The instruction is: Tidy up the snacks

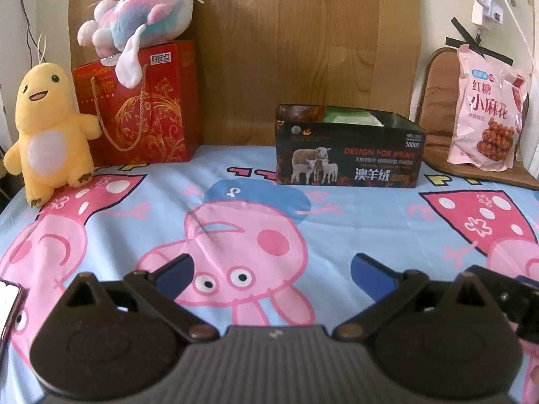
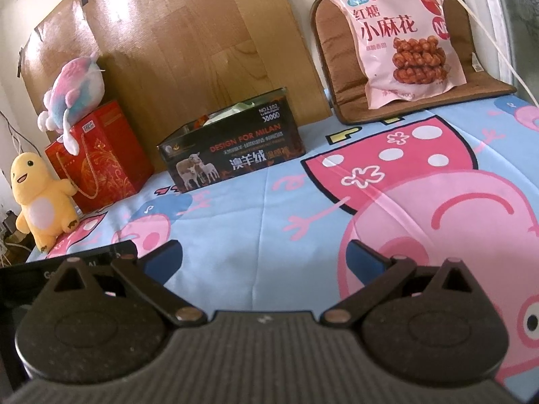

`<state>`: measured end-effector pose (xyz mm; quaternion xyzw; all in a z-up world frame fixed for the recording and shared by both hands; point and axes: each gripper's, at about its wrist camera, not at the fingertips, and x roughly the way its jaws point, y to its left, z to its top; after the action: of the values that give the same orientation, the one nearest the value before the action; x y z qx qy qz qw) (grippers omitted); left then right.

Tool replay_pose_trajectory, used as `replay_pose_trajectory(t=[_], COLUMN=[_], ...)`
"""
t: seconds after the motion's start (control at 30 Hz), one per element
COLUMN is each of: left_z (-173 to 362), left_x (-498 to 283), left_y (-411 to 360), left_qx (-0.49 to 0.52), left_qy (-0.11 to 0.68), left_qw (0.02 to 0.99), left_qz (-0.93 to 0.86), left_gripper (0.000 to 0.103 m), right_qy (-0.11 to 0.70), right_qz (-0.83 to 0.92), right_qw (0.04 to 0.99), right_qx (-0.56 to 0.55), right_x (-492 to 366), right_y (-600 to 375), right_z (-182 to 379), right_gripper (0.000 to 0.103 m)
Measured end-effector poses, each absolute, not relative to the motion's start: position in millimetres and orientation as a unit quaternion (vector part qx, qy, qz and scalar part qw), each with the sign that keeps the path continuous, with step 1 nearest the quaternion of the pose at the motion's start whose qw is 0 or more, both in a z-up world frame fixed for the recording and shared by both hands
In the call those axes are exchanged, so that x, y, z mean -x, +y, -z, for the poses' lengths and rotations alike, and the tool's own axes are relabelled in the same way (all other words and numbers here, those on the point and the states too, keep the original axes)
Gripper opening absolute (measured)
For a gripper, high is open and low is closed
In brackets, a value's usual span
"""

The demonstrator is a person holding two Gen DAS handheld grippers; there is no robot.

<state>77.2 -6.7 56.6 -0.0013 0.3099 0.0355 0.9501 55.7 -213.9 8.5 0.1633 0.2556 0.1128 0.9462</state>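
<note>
A pink snack bag (image 1: 486, 114) leans upright on a brown cushion (image 1: 438, 101) at the back right; it also shows in the right wrist view (image 2: 394, 37). A black open box (image 1: 347, 149) printed with sheep stands at the back middle, with green packets (image 1: 350, 116) inside; it shows in the right wrist view too (image 2: 232, 158). My left gripper (image 1: 271, 272) is open and empty above the cartoon sheet, well short of the box. My right gripper (image 2: 264, 259) is open and empty, also over the sheet.
A red gift bag (image 1: 141, 111) stands at the back left with a pastel plush (image 1: 145, 13) on top. A yellow plush (image 1: 47, 131) stands beside it. A wooden board (image 1: 286, 40) backs the surface. Cables and a plug (image 1: 485, 10) hang at the upper right.
</note>
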Motion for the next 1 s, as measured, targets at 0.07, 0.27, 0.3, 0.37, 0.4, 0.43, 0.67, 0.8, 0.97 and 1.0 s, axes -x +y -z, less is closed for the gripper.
replay_pose_trajectory(t=[0.07, 0.27, 0.3, 0.37, 0.4, 0.43, 0.67, 0.8, 0.97, 1.0], left_z=[-57, -58, -58, -58, -59, -59, -62, -63, -63, -63], left_x=[-77, -76, -76, -76, -76, -75, -72, -72, -72, -72], left_y=[-7, -13, -14, -16, -17, -18, -26, -28, -29, -29], left_qx=[0.002, -0.011, -0.013, -0.016, -0.017, -0.019, -0.037, -0.042, -0.041, -0.039], left_qy=[0.31, 0.31, 0.311, 0.31, 0.31, 0.309, 0.303, 0.305, 0.309, 0.31], left_qw=[0.95, 0.95, 0.949, 0.949, 0.95, 0.95, 0.95, 0.95, 0.949, 0.948], left_qz=[-0.035, -0.041, -0.043, -0.046, -0.047, -0.049, -0.06, -0.058, -0.055, -0.053], left_gripper=[0.103, 0.103, 0.103, 0.103, 0.103, 0.103, 0.103, 0.103, 0.103, 0.103], right_qy=[0.252, 0.252, 0.252, 0.252, 0.252, 0.251, 0.247, 0.246, 0.245, 0.245], right_qz=[-0.114, -0.11, -0.11, -0.11, -0.111, -0.111, -0.11, -0.11, -0.112, -0.112], right_qw=[0.947, 0.946, 0.945, 0.945, 0.944, 0.945, 0.944, 0.944, 0.943, 0.943], right_qx=[-0.164, -0.174, -0.176, -0.179, -0.18, -0.18, -0.188, -0.192, -0.194, -0.194], right_x=[-55, -53, -53, -52, -52, -51, -49, -49, -48, -48], right_y=[-215, -219, -220, -221, -221, -221, -226, -229, -230, -230], right_z=[-9, -7, -6, -6, -6, -6, -6, -5, -5, -5], right_gripper=[0.103, 0.103, 0.103, 0.103, 0.103, 0.103, 0.103, 0.103, 0.103, 0.103])
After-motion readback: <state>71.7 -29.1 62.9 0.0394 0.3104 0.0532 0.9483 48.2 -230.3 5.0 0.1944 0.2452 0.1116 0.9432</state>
